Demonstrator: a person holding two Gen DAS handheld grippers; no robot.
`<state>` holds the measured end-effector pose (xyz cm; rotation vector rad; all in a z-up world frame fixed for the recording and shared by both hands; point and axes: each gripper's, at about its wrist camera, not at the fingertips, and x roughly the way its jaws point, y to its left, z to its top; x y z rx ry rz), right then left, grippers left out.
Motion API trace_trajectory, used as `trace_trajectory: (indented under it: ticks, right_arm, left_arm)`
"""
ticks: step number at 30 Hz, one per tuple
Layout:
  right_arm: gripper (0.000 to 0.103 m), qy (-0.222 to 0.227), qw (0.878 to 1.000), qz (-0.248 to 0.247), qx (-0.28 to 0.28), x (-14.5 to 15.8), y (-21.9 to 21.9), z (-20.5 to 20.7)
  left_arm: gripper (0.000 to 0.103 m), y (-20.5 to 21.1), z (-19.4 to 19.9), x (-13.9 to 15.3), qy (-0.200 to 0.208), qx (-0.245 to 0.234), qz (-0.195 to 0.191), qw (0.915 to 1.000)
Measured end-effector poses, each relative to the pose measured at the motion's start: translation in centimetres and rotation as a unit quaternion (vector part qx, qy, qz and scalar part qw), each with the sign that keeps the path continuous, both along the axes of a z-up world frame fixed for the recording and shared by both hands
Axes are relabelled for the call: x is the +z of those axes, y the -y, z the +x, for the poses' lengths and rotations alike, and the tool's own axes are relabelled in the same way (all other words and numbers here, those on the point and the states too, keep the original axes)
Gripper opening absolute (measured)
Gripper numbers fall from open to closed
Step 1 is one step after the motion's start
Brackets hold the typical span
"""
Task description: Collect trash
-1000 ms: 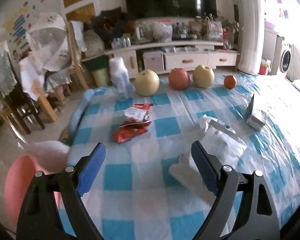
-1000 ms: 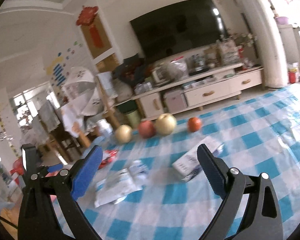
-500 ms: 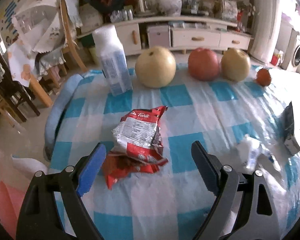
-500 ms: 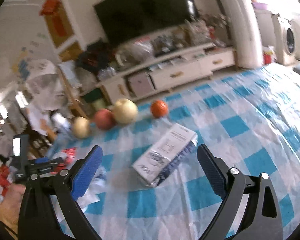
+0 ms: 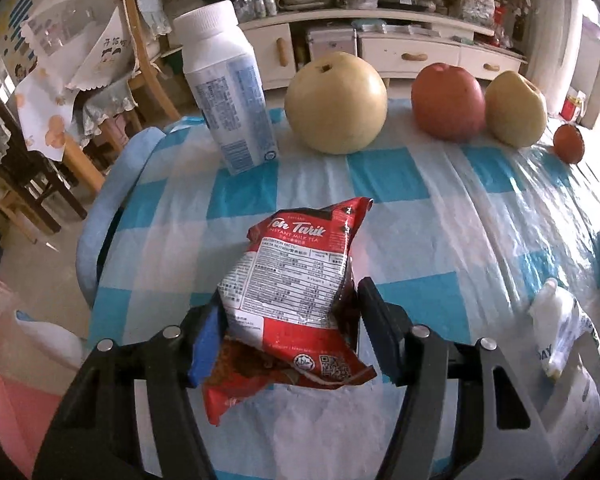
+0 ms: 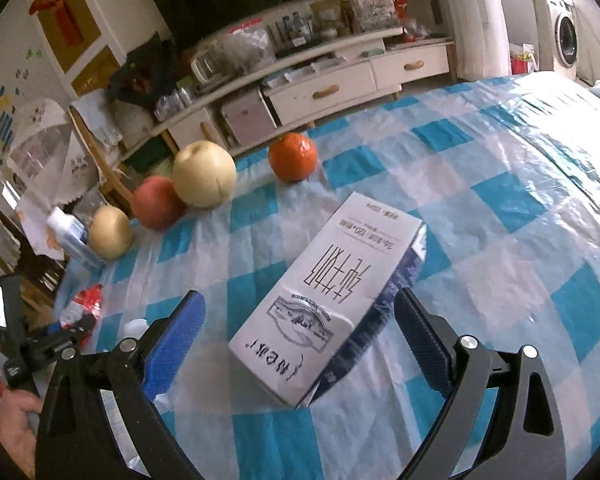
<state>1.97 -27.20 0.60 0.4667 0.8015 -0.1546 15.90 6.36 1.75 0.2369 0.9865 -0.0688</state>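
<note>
A red milk tea packet (image 5: pixel 296 280) stands crumpled on the blue and white checked tablecloth (image 5: pixel 380 176). My left gripper (image 5: pixel 290 296) is closing on it, and both pads touch its sides. A white milk carton (image 6: pixel 332 292) lies flat on the cloth. My right gripper (image 6: pixel 298 300) hangs open low over the carton's near end, with gaps on both sides of it. A crumpled white plastic wrapper (image 5: pixel 560 332) lies to the right of the packet. In the right wrist view the left gripper (image 6: pixel 60 340) and the red packet (image 6: pixel 86 300) show at the far left.
A white bottle (image 5: pixel 228 96), a pear (image 5: pixel 336 104), a red apple (image 5: pixel 448 100), a second pear (image 5: pixel 514 110) and an orange (image 5: pixel 568 142) line the far edge. A pink bin (image 5: pixel 8 408) sits below the table's left edge. Chairs and a TV cabinet stand beyond.
My left gripper came forward and down over the red packet and its jaws narrowed onto it. My right gripper tilted down and closed in on the milk carton, still open.
</note>
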Motion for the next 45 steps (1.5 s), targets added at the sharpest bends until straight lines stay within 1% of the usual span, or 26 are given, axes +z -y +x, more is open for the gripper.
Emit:
trace_trajectory:
  ticks: [3,6,10,14,15,16,18,19,24,29,33,35,37,38,39,40,42,44,45]
  right_arm:
    - [0.094,-0.013,1.000,-0.009,0.008,-0.5,-0.4,0.9]
    - [0.094,-0.024,0.999,-0.029,0.006,-1.0,-0.5,1.4]
    - [0.095,-0.045,0.998,-0.033,0.016,-2.1,-0.5,2.3]
    - [0.094,-0.044,0.998,-0.044,0.028,-2.2,-0.8,2.4]
    - [0.092,-0.043,0.998,-0.046,0.031,-2.2,-0.8,2.3]
    - [0.083,-0.041,0.997,-0.046,0.035,-2.1,-0.8,2.3]
    - [0.074,-0.039,0.997,-0.044,0.044,-2.0,-1.0,2.1]
    - [0.072,-0.038,0.997,-0.043,0.048,-2.0,-1.0,2.1]
    - [0.067,-0.036,0.996,-0.039,0.072,-1.8,-1.2,1.6]
    - [0.066,-0.032,0.995,-0.031,0.093,-1.5,-1.4,0.9]
    - [0.066,-0.019,0.994,-0.008,0.109,-1.0,-1.5,0.0]
    - [0.066,-0.011,0.993,0.000,0.116,-0.6,-1.5,-0.3]
    - [0.066,-0.003,0.992,0.001,0.123,-0.2,-1.8,-0.8]
    - [0.066,-0.001,0.992,-0.002,0.126,0.0,-1.9,-1.0]
    - [0.066,0.000,0.992,-0.003,0.128,0.1,-2.0,-1.1]
    - [0.066,0.001,0.992,-0.002,0.130,0.1,-2.1,-1.3]
    - [0.066,0.006,0.991,-0.001,0.133,0.4,-2.2,-1.8]
    - [0.066,0.014,0.990,-0.002,0.140,1.0,-2.3,-2.4]
    - [0.066,0.017,0.989,-0.003,0.144,1.2,-2.4,-2.5]
  left_arm:
    - [0.062,-0.1,-0.2,0.1,0.003,0.004,-0.005,1.0000]
    - [0.061,-0.2,-0.5,0.2,0.005,0.007,-0.010,0.9999]
    - [0.060,-0.4,-1.3,0.5,0.009,0.007,-0.021,0.9997]
    - [0.058,-0.8,-2.6,1.1,0.015,0.006,-0.034,0.9993]
    - [0.058,-0.9,-3.0,1.3,0.017,0.005,-0.037,0.9992]
    - [0.058,-0.9,-3.4,1.4,0.018,0.003,-0.037,0.9991]
    - [0.058,-1.0,-4.3,1.7,0.021,0.000,-0.041,0.9989]
    - [0.058,-1.1,-4.7,1.7,0.021,-0.001,-0.043,0.9988]
    - [0.058,-1.3,-6.7,2.1,0.022,-0.005,-0.057,0.9981]
    - [0.058,-1.5,-9.1,2.7,0.026,-0.007,-0.075,0.9968]
    - [0.056,-1.7,-11.3,3.0,0.029,-0.007,-0.093,0.9952]
    - [0.052,-1.8,-12.2,3.3,0.033,-0.004,-0.098,0.9946]
    - [0.025,-2.5,-13.1,3.7,0.038,0.004,-0.114,0.9927]
    - [0.025,-2.9,-13.4,3.8,0.034,0.008,-0.129,0.9910]
    - [0.025,-3.0,-13.6,3.6,0.030,0.009,-0.132,0.9907]
    - [0.025,-3.0,-13.8,3.4,0.021,0.005,-0.128,0.9915]
    - [0.026,-2.9,-14.4,3.0,0.019,-0.001,-0.111,0.9937]
    - [0.030,-3.1,-14.7,2.7,0.011,-0.008,-0.115,0.9932]
    - [0.035,-3.2,-14.8,2.7,0.011,-0.010,-0.119,0.9927]
